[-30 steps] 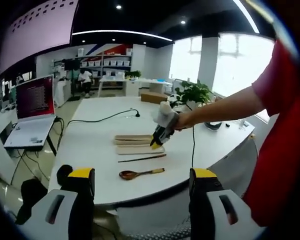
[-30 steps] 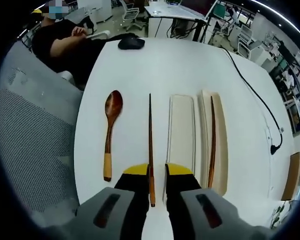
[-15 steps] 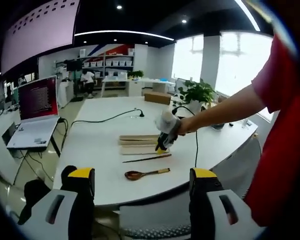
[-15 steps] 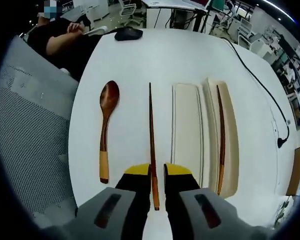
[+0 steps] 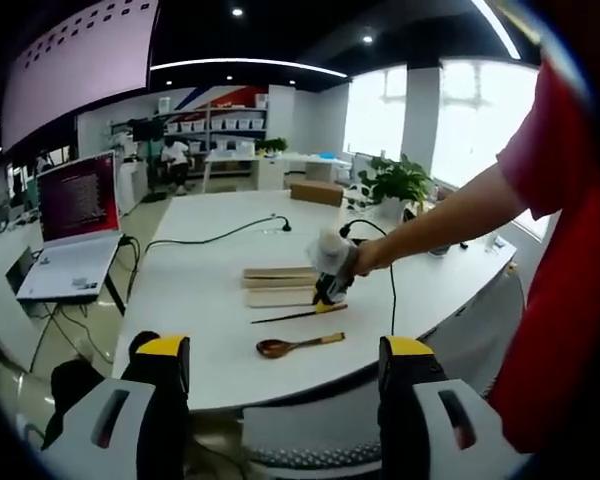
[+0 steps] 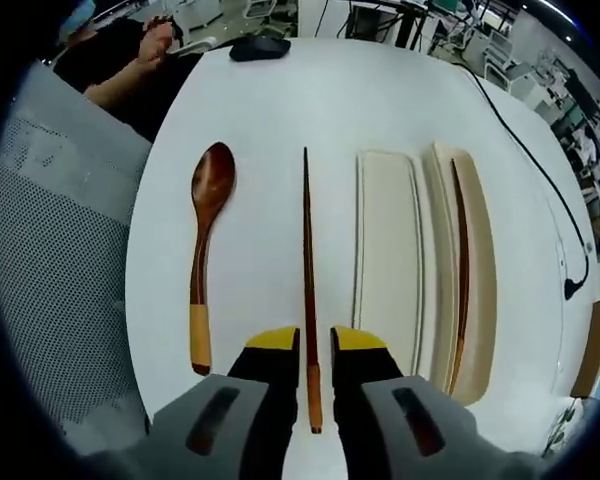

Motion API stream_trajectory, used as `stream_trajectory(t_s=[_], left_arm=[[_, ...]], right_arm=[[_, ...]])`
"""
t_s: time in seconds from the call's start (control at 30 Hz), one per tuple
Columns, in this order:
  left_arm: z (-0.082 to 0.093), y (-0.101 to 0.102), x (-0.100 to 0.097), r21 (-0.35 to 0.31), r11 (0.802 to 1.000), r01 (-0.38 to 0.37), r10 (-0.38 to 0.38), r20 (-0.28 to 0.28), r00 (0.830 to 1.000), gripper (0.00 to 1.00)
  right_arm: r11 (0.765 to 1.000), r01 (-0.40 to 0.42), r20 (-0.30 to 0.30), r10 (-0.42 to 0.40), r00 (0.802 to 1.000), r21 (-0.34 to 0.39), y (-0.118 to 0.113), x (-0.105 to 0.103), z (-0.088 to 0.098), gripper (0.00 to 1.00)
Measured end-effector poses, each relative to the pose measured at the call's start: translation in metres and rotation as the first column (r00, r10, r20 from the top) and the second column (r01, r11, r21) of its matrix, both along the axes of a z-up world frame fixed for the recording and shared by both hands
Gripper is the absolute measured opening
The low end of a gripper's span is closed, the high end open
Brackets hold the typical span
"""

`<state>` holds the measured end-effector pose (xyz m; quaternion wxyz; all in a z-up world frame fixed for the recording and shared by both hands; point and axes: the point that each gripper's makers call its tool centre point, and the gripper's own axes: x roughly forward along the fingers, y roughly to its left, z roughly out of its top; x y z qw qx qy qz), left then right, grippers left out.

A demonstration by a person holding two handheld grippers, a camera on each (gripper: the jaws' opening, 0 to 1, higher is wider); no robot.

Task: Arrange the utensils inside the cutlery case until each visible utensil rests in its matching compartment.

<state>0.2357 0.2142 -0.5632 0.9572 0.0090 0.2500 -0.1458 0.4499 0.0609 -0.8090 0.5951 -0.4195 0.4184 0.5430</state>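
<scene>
Where the left gripper view looks across the room, the left gripper [image 5: 284, 400] stands wide open with nothing between its jaws, held off the near edge of the white table [image 5: 190, 285]. On the table lies the cutlery case [image 5: 279, 285], seen edge-on as a low pale slab, so its compartments cannot be told apart from here. Just in front of it a loose chopstick [image 5: 285, 316] lies on the bare table, and nearer still a wooden spoon [image 5: 299, 345]. The right gripper [image 5: 327, 296], on the end of a bare arm, is down at the right end of that chopstick. Farther off are an open laptop [image 5: 70, 225], a black cable [image 5: 215, 237] and a potted plant [image 5: 393, 185].

As seen from above in the right gripper view, the right gripper [image 6: 314, 345] has its jaws drawn narrow around the near end of the chopstick [image 6: 307, 270], which runs straight away between them; whether the pads actually press it is hard to make out. The spoon [image 6: 204, 250] lies to the left, apart from it. To the right, the cutlery case [image 6: 387, 260] shows two long compartments: the nearer one bare, the farther holding a second chopstick [image 6: 462, 270]. A person sits at the table's far left corner, partly cut off.
</scene>
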Motion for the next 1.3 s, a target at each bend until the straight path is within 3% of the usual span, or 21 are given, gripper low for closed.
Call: stream_trajectory(t_s=[1.0,1.3], left_arm=[[-0.005,0.001,-0.003,-0.006,1.000,-0.019,0.019,-0.006,1.000,0.79],[-0.008,0.002,-0.008,-0.006,1.000,-0.024,0.024,-0.014,1.000,0.79]], right_arm=[[0.997,-0.051,0.008,0.052,0.999,-0.061,0.003,-0.003,-0.011,0.07],[0.997,0.009,-0.054,-0.013,0.998,-0.078,0.003,0.003,-0.013,0.03]])
